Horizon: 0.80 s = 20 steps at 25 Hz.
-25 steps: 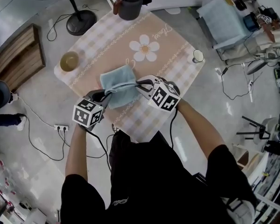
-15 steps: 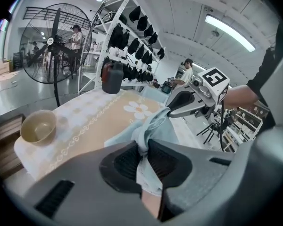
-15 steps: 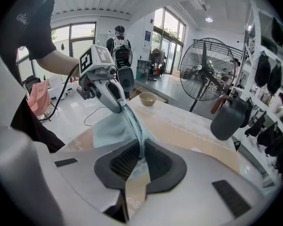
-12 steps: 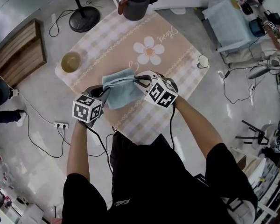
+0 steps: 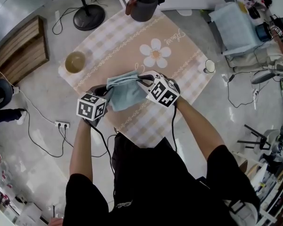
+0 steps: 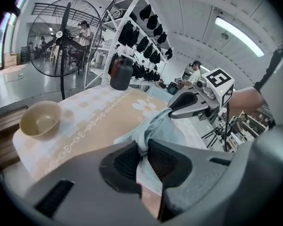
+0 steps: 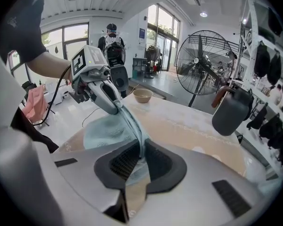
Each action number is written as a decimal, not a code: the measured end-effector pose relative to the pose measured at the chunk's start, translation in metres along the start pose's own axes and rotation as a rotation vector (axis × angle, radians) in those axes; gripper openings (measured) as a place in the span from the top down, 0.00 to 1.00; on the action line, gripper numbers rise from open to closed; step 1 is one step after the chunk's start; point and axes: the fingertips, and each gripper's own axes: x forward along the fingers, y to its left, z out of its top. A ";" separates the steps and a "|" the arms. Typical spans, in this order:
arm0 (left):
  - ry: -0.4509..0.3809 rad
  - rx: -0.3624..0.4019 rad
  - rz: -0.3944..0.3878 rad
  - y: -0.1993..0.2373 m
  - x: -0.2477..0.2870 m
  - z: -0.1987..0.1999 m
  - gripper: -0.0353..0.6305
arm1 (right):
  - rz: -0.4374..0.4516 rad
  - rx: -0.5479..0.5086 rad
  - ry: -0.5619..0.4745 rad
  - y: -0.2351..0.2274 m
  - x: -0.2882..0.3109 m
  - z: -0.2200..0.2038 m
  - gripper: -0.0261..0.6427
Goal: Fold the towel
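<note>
A: Left hand-held gripper, status?
B: Clamped on the blue towel edge. Right hand-held gripper likewise. Towel bunched between the 2, lower part resting on the checked surface.

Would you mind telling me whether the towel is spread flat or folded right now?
Partly folded: the towel lies doubled and bunched on the tablecloth, its raised edge pinched by the left gripper and right gripper.

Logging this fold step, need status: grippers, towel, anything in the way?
Left gripper shut on towel, right gripper shut on it too. One towel edge stretched between them, rest on table. Bowl, jug, cup stand apart.
</note>
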 end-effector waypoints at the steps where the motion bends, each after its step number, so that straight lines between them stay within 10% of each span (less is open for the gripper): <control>1: 0.000 -0.001 -0.001 0.001 0.000 0.000 0.87 | -0.001 0.005 0.000 0.000 0.001 0.000 0.90; 11: -0.007 -0.004 0.029 0.009 0.003 0.001 0.87 | -0.049 0.056 -0.007 -0.009 0.010 0.000 0.89; 14: -0.056 -0.028 0.108 0.021 -0.003 0.005 0.58 | -0.090 0.134 -0.069 -0.013 0.008 0.004 0.68; 20: -0.112 -0.102 0.127 0.019 -0.013 -0.002 0.58 | -0.103 0.295 -0.106 -0.007 0.004 -0.010 0.64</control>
